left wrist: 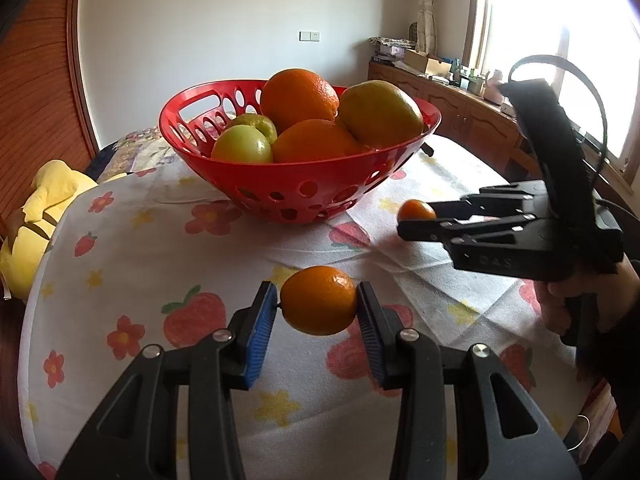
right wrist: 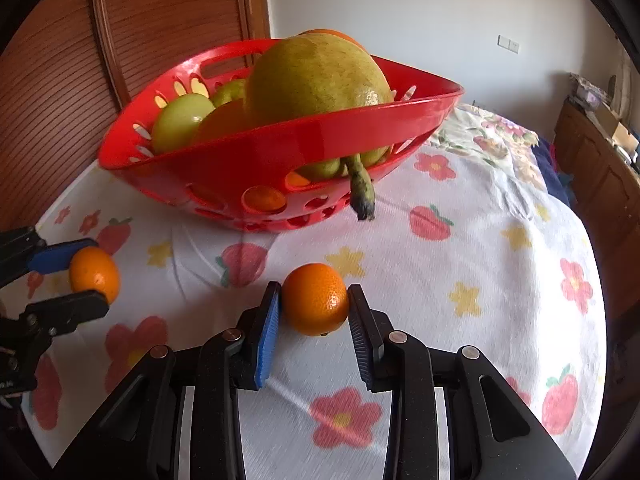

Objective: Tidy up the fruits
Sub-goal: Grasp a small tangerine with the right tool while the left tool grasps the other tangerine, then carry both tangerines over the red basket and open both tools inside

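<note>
A red perforated basket stands on the flowered tablecloth and holds oranges, green apples and a big yellow-green fruit. A banana stem pokes out through a hole in the basket's side. My left gripper is shut on a small mandarin just above the cloth, in front of the basket. My right gripper is shut on a second mandarin, to the right of the first one.
A person's hand grasps the right gripper's handle. A yellow cushion lies past the table's left edge. A wooden cabinet runs under the window, and a slatted wooden door stands behind the basket.
</note>
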### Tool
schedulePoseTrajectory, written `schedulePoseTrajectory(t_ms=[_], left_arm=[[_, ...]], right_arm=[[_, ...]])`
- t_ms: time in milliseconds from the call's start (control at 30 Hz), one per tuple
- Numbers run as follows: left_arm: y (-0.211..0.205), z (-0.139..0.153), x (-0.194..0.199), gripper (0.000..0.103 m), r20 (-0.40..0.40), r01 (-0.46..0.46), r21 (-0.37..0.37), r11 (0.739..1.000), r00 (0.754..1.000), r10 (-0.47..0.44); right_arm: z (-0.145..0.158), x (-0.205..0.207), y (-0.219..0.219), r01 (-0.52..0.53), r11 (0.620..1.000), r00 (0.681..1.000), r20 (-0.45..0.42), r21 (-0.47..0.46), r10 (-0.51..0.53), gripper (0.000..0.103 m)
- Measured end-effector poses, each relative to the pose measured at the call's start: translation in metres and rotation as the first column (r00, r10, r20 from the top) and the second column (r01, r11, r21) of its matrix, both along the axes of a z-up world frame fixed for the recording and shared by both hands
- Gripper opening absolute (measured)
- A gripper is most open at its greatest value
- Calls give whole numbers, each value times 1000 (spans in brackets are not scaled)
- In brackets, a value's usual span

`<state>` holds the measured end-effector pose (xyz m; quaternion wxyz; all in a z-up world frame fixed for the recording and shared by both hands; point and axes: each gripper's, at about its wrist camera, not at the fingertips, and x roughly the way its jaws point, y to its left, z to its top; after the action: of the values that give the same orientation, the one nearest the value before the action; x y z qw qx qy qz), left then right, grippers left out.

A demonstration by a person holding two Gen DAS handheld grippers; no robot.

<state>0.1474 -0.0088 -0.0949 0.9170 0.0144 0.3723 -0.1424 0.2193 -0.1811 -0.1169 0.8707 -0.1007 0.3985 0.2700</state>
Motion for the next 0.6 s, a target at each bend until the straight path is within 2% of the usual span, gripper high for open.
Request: schedulePoseTrajectory(t_ms=[133,367,600], left_arm=[[2,3,0,39,7,-3,3,1000,1000,3],[5,11,-1,39,25,-14,0,1000,1000,14],[9,24,-4,39,55,-15,-15,1000,998,16]], right_arm=[[5,-11,-7,-9,999,1000,-7,41,9,33],[20,-31,-9,-34,998,999,44,51,32,32],[36,-45,-12,-49,992,996,73,114,41,33]])
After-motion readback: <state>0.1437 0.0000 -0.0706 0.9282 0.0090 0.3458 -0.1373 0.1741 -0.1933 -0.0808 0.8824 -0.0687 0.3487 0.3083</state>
